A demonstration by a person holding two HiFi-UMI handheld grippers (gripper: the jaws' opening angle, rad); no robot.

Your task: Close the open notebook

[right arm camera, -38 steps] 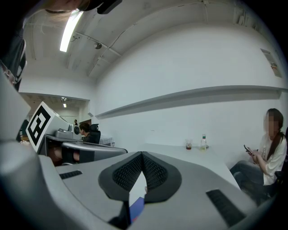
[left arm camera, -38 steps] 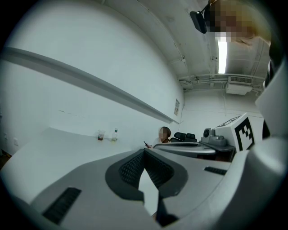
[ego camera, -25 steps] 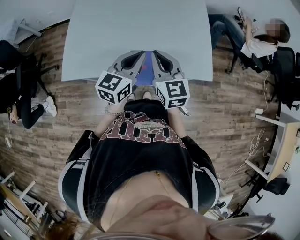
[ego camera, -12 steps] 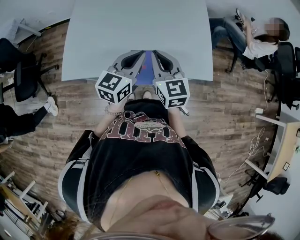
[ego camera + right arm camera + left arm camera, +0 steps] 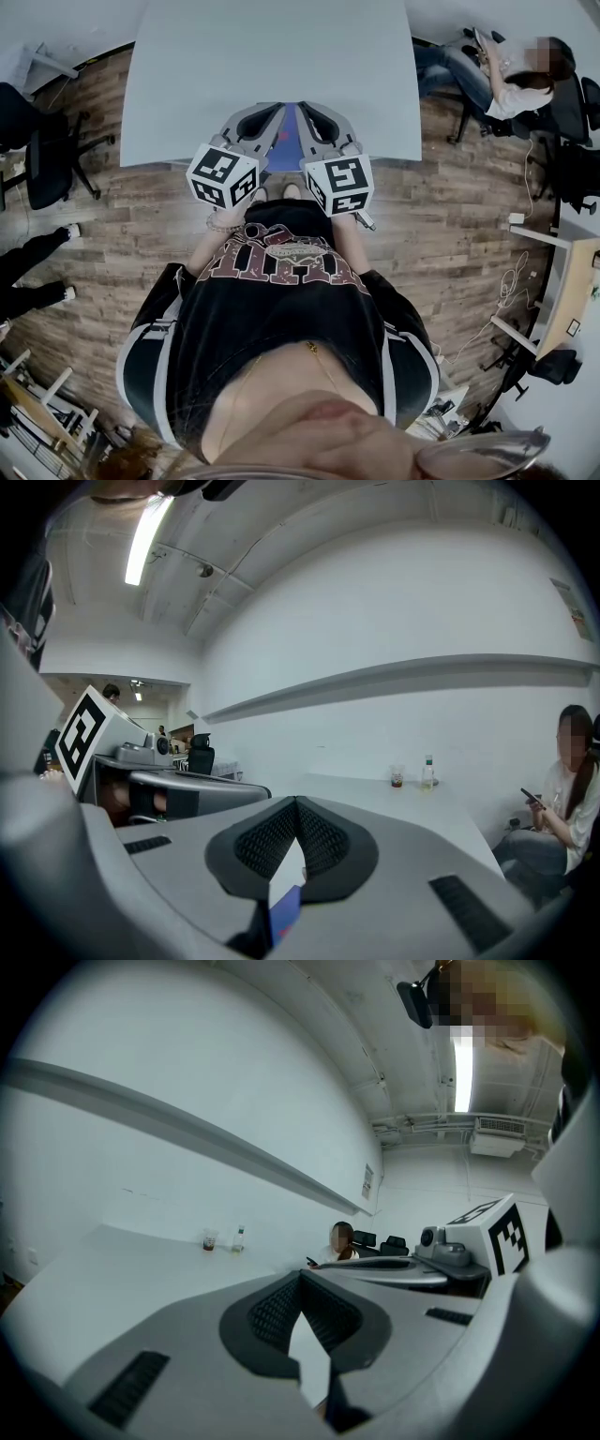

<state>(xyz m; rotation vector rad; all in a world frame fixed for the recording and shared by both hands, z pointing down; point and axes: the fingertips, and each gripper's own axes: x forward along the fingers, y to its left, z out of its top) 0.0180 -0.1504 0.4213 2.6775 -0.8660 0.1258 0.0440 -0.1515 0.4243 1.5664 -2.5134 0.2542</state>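
Note:
A blue notebook (image 5: 289, 139) lies at the near edge of the pale table (image 5: 272, 56), mostly hidden between my two grippers. Its blue cover (image 5: 285, 909) shows just under the right gripper's jaws; whether it lies open I cannot tell. My left gripper (image 5: 267, 117) hangs over its left side and is shut, the tips meeting (image 5: 300, 1275) with nothing between them. My right gripper (image 5: 319, 117) hangs over its right side, also shut and empty (image 5: 296, 802). Each gripper shows in the other's view, the right gripper (image 5: 441, 1262) and the left gripper (image 5: 178, 787).
A cup (image 5: 210, 1240) and a small bottle (image 5: 240, 1237) stand at the table's far side. A seated person (image 5: 511, 80) and office chairs (image 5: 572, 122) are at the right, another chair (image 5: 47, 155) at the left, on a wooden floor (image 5: 450, 216).
Both grippers and the notebook keep their places. A person at the left edge has moved away toward the lower left of the floor.

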